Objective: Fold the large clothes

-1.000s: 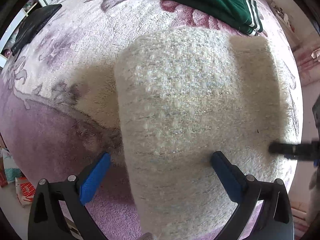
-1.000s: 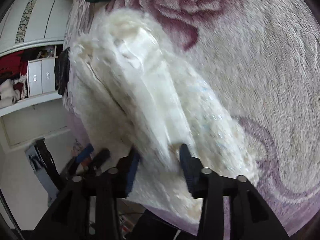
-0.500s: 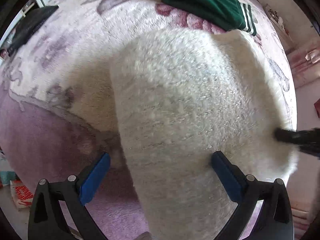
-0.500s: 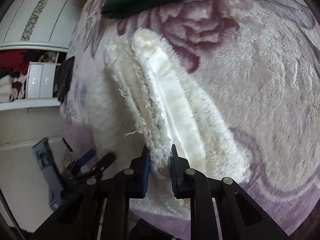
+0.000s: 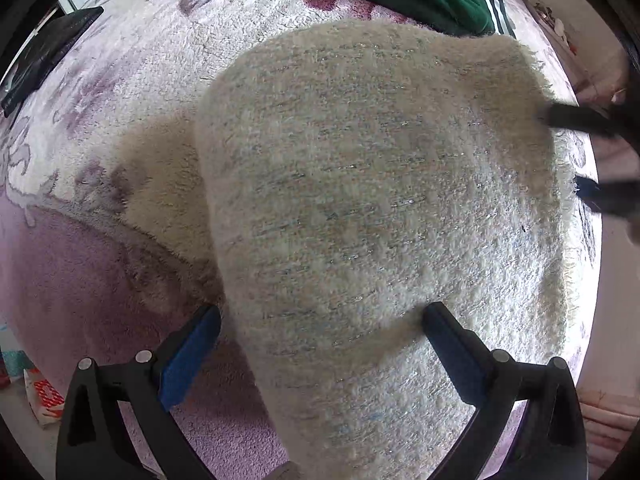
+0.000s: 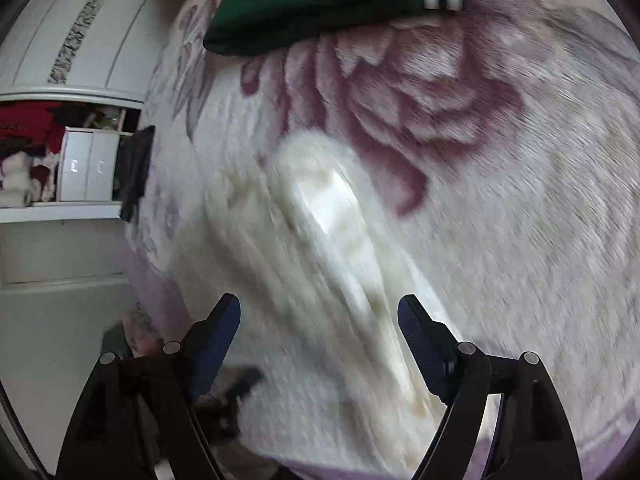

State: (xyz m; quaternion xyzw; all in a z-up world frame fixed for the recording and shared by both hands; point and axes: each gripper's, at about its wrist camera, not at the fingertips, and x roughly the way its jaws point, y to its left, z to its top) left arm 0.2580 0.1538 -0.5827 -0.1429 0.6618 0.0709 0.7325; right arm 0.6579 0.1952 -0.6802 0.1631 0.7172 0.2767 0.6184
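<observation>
On the bed: fluffy white garment (image 5: 380, 208), folded, lying on floral blanket (image 5: 120, 128)
Left gripper (image 5: 320, 344): jaws spread wide, holding nothing
Right gripper (image 6: 320, 332): jaws opening, garment edge loose between them

Lit by soft daylight from about three o'clock in the left wrist view, blowing out the sweater (image 5: 380, 208) edge there. Broad shadow thrown toward nine o'clock across the blanket (image 5: 132, 92). Sharp at centre, bowed hard by the fisheye toward a black rim; right gripper (image 5: 576, 152) smeared at three o'clock. Heavy motion blur across the right wrist view, streaking sweater (image 6: 340, 280) and blanket (image 6: 520, 220) pile; gripper fingers (image 6: 424, 332) at six o'clock crisp. Wardrobe (image 6: 80, 36) at ten o'clock evenly lit, curved by the lens.
</observation>
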